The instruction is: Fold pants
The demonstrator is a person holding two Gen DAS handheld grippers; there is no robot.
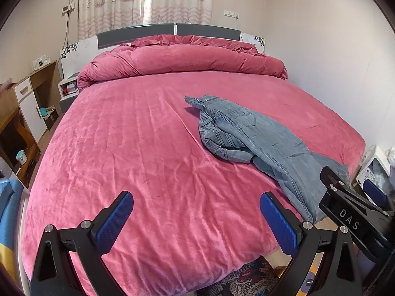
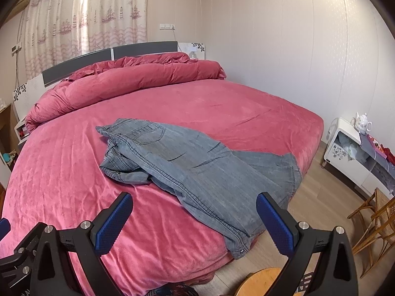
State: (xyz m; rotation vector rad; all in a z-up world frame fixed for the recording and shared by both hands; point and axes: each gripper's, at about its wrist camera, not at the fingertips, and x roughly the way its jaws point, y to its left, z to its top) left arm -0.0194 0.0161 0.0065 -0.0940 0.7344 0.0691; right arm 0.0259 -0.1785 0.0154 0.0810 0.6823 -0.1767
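A pair of light blue jeans point(image 1: 251, 133) point(image 2: 197, 162) lies rumpled on the pink bed point(image 1: 138, 148) point(image 2: 234, 113), waistband toward the headboard, legs running to the bed's near right corner and hanging a little over its edge. My left gripper point(image 1: 196, 212) is open above the near edge of the bed, left of the jeans, with nothing between its blue pads. My right gripper point(image 2: 193, 212) is open too, hovering just short of the leg ends. In the left wrist view the right gripper's body point(image 1: 350, 212) shows at the lower right.
A rolled pink duvet point(image 1: 182, 59) point(image 2: 123, 83) lies along the headboard. Wooden shelves point(image 1: 27, 113) stand left of the bed. A white cabinet point(image 2: 358, 157) with a teapot and a wicker chair point(image 2: 375, 219) stand to the right, on wooden floor point(image 2: 316, 192). A round wooden stool point(image 2: 261, 281) sits below.
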